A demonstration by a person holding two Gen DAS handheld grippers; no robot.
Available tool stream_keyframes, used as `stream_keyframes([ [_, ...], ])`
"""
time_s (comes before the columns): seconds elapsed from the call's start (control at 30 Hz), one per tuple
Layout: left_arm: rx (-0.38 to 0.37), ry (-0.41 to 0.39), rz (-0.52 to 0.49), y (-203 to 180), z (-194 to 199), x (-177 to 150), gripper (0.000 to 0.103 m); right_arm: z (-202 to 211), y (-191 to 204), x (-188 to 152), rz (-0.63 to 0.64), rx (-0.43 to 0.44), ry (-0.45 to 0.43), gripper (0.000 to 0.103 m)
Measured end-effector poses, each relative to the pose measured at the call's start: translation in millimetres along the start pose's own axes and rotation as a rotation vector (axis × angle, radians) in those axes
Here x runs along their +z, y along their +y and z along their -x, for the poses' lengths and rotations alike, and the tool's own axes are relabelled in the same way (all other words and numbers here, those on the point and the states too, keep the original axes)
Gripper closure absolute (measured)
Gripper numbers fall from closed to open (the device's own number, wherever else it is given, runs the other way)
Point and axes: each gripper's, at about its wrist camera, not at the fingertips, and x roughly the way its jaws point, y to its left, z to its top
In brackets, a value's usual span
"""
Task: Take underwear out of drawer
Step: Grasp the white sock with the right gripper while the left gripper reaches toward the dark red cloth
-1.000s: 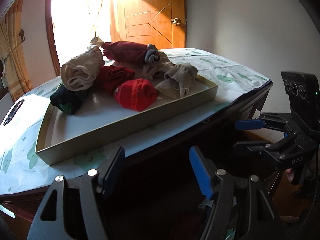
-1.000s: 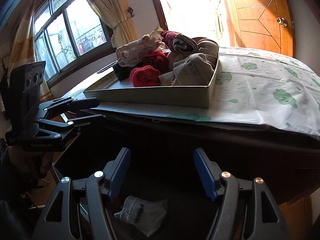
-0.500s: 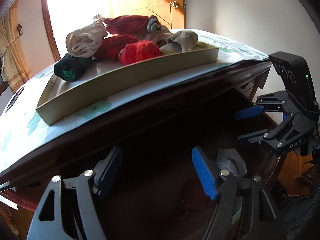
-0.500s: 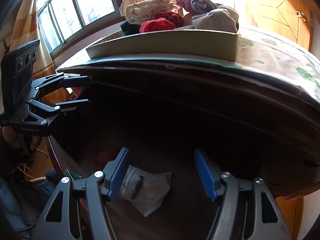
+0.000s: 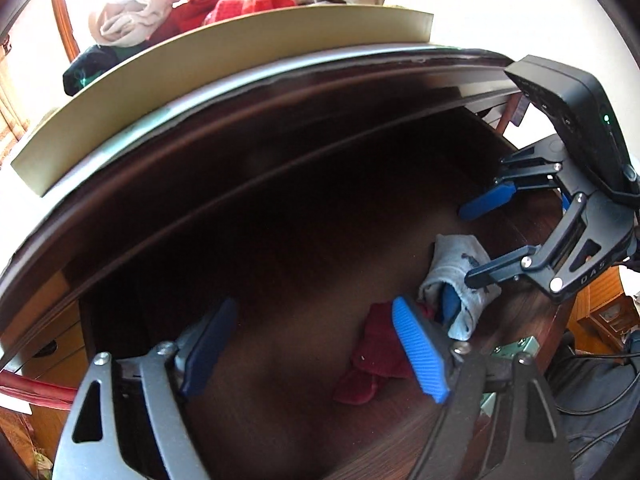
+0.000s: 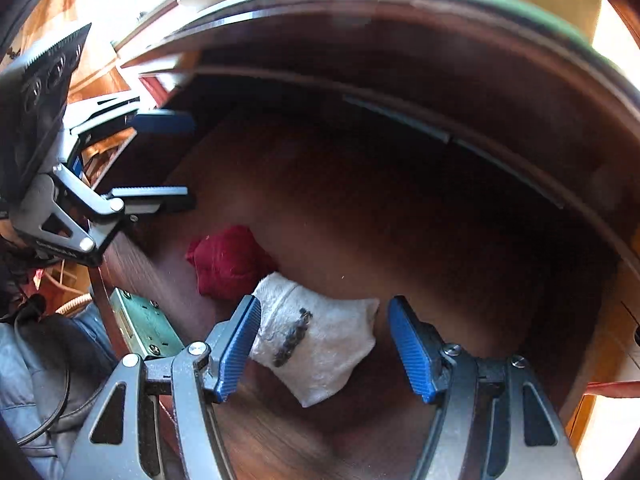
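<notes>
Lying on the wooden floor of the open drawer [image 6: 400, 208], we list a rolled grey-white underwear bundle [image 6: 320, 344] with a dark mark on it, and a dark red bundle [image 6: 228, 262] touching it on its far side.

Right tool [image 6: 324, 348]: we hold it tilted down into the drawer, jaws apart and released. The grey-white bundle sits between the blue pads [image 6: 412, 356]; one pad is just beside the roll's end, and we cannot tell whether it touches. The other pad stands clear.

Left tool [image 5: 312, 352]: released, its jaws have just been opening and now stand wide, with only bare drawer floor between them. The red bundle lies just behind its right pad.

Above the drawer: the bench [image 5: 248, 92] edge, dark wood with a pale cover. On it stands a shallow cardboard tray [image 5: 224, 60] holding a pile of rolled garments [image 5: 224, 4] in cream, red, maroon, dark green and grey.

At the drawer front we note a pale green lock plate [image 6: 140, 330] with screws.
</notes>
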Motion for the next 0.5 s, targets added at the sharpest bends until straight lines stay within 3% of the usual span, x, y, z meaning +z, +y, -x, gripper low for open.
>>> stream_keyframes([
  [0.37, -0.075, 0.147, -0.057, -12.9, -26.2, 6.2, 0.014, -32.3, -0.5, 14.8, -0.014, 0.058, 0.157, 0.035],
  [0.43, -0.099, 0.170, -0.063, -15.5, -31.8, 8.3, 0.014, -37.2, -0.4, 19.7, -0.008, 0.067, 0.174, 0.038],
  [0.5, -0.134, 0.203, -0.059, -15.4, -37.4, 10.1, 0.014, -43.7, 3.7, 23.3, 0.011, 0.069, 0.193, 0.053],
])
